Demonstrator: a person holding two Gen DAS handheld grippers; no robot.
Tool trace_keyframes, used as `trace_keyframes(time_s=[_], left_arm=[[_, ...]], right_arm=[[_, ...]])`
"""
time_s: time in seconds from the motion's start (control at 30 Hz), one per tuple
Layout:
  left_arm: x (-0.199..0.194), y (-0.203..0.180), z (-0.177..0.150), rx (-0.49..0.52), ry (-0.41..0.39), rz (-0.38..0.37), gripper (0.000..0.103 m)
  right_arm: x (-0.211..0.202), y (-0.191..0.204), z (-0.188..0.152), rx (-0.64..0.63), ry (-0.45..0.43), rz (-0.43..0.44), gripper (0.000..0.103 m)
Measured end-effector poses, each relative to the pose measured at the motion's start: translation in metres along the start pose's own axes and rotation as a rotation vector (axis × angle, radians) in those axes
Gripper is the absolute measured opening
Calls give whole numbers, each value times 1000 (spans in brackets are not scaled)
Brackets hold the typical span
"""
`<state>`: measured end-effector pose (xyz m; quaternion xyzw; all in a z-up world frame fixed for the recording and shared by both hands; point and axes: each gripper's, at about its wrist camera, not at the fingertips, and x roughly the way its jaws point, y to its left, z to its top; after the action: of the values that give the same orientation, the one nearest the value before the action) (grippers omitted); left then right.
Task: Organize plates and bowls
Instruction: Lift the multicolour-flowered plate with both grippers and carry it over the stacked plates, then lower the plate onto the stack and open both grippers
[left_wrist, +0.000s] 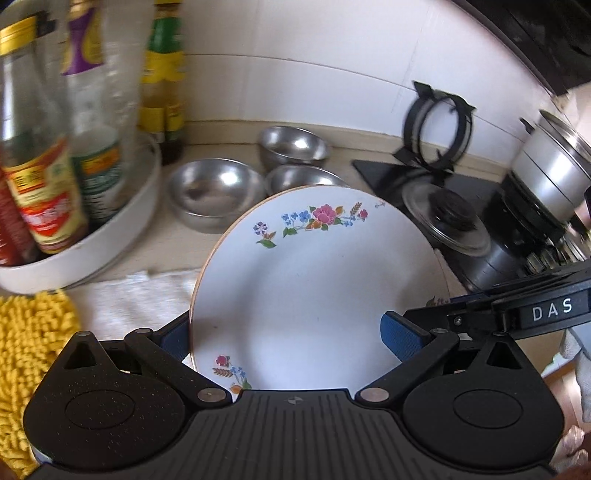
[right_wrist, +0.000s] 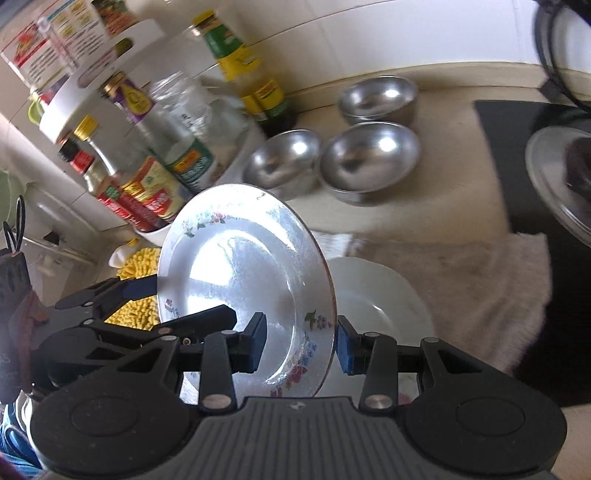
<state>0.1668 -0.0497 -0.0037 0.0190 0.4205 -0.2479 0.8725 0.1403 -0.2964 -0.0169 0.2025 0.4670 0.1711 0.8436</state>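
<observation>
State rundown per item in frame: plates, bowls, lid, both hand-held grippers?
Floral plate: on edge, lifted, between both grippers' pads.
White plate: flat on the towel.
Steel bowls: three, upright, empty, on the counter.
Glass lid: lying on the stove.
Left hand-held gripper: jaws wide, plate between; grip unclear.
Right hand-held gripper: pads straddling the plate rim; contact unclear.

Home kitchen: stove (left_wrist: 443, 192), sauce bottles (right_wrist: 147, 184).

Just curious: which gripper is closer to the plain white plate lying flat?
Right. The right gripper hangs just over the plain white plate; the left gripper is across the floral plate, farther away.
</observation>
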Motion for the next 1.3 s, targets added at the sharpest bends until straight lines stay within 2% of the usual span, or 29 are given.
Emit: trace_keyframes(time_s=[0.23, 0.5, 1.3], left_arm=[[10, -20, -4, 35, 23, -21, 102], [21, -28, -8, 29, 55, -17, 102], [27, -19, -11, 18, 89, -7, 102]], right_arm=[[-5, -23, -13, 45, 24, -27, 63], [-2, -33, -15, 32, 47, -59, 63], [10, -23, -13, 9, 65, -104, 63]])
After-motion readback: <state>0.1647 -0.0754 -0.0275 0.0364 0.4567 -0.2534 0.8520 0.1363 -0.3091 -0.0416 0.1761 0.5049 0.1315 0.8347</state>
